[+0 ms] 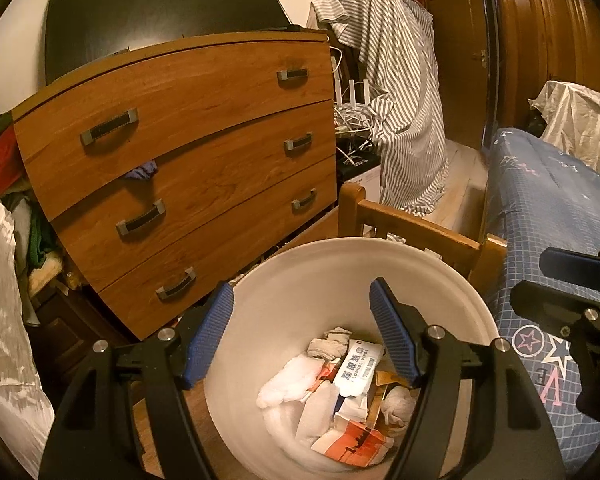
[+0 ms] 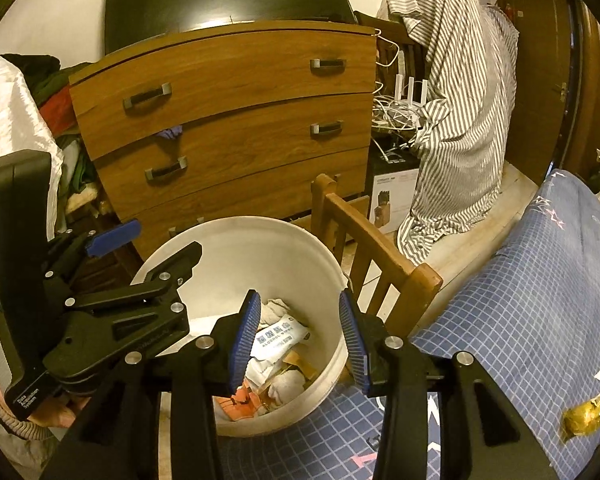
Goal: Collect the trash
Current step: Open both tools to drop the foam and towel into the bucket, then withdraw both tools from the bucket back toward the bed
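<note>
Both tools hang over a white bin (image 1: 300,280) that stands between a wooden dresser (image 1: 188,152) and a bed with a blue checked cover (image 2: 520,320). The left tool (image 1: 302,334) has its blue pads spread wide apart with nothing between them. The right tool (image 2: 296,338) has its pads apart too, more narrowly, and grips nothing. Inside the bin lie crumpled tissues (image 1: 288,384), a white wipes packet (image 1: 356,364) and an orange-printed wrapper (image 1: 352,442). A gold foil wrapper (image 2: 584,416) lies on the bed cover, to the right of the bin. A wooden chair back (image 2: 372,252) stands just behind the bin.
</note>
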Demonstrator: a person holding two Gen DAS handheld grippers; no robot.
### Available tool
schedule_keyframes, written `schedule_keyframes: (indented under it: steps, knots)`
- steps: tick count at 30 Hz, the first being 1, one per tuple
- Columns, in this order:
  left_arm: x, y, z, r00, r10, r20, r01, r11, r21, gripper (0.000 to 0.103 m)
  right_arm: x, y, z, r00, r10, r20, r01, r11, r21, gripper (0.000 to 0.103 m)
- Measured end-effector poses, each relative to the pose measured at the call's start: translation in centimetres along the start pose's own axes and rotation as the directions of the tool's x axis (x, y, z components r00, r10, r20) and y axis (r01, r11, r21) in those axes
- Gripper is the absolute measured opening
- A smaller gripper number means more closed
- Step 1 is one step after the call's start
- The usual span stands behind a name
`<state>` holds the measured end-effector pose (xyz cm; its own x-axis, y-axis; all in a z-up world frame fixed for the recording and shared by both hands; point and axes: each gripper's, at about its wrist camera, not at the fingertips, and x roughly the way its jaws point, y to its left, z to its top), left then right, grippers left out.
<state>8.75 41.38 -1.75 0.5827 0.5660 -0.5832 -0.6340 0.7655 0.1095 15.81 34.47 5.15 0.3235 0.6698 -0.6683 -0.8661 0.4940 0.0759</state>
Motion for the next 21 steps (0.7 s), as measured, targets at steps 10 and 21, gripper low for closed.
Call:
schedule_keyframes:
  steps: [10,21]
  knots:
    - [-2.0,-0.4,-0.6,0.999,0.027,0.025,-0.027,1.000,-0.017,0.068,-3.9,0.1,-0.7,0.988,-0.086,0.130,0.089,0.996,-0.019,0.042]
    - [-5.3,-4.2,-2.1,0.998,0.002,0.066,-0.003,1.000,0.017,0.073,-9.0,-1.4,-4.6,0.967,-0.158,0.199,0.155,0.987,0.027,0.043]
